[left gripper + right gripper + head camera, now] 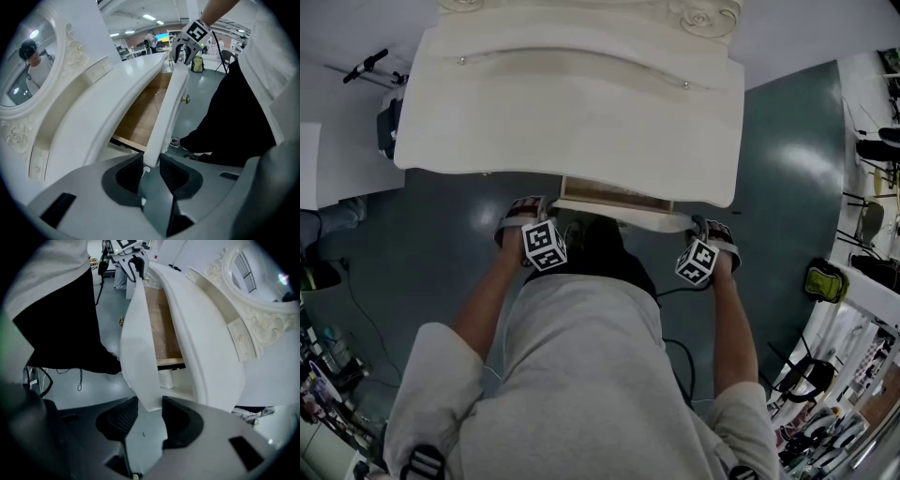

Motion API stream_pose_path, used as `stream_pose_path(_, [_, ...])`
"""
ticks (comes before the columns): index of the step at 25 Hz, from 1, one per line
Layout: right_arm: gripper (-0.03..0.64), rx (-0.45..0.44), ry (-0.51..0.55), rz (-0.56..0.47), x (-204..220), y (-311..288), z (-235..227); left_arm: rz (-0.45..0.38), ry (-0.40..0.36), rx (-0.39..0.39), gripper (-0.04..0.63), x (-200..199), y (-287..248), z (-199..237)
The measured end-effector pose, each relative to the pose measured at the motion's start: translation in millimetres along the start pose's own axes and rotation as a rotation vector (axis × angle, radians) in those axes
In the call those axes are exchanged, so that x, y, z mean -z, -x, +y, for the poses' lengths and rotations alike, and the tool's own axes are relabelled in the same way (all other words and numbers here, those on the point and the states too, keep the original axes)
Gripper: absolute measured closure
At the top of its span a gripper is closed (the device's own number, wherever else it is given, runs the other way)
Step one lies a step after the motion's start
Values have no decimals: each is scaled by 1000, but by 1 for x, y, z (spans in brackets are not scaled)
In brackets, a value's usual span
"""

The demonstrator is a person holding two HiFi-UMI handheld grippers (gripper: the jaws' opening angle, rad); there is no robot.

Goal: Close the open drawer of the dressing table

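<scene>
The drawer is only partly out. It projects from under the 6 o'clock edge of the tabletop toward your legs, and a strip of its wooden floor is visible. The step in hand looks like the closing push itself, since both grippers are already set on the drawer front and nothing else needs fetching.

Your left gripper sits at the front's 9 o'clock end and your right gripper at its 3 o'clock end. Both point steeply down.

In the left gripper view, the jaws of the gripper stand about half spread, with the end of the white panel filling the gap. Both pads appear to press on its faces, so it is pinching the board. The right gripper view shows the same thing: the gripper is partly spread and nips the panel's corner between its pads.

The next move is an even shove toward 12 o'clock with both hands together. Uneven pressure could skew the drawer on its runners and jam it. Keep the pinch until the front meets the dressing table's edge.
</scene>
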State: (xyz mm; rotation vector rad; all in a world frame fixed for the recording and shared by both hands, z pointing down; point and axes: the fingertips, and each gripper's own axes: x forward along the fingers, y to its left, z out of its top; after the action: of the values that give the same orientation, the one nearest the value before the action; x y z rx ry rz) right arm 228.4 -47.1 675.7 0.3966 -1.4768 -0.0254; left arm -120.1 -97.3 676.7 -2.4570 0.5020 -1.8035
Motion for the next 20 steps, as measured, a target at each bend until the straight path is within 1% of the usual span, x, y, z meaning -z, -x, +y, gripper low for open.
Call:
stream_pose_path(11, [451,31,-12,3,1,-1,-7,7,6,0,489,-2,-2,4])
stream_pose_path(16, [449,42,-16,1,-1,-1,-10,10,11,-10,488,-1,-3,8])
stream_pose_path(20, [449,66,-38,-9,-1,-1,-15,17,13,-23,488,-2,-4,11])
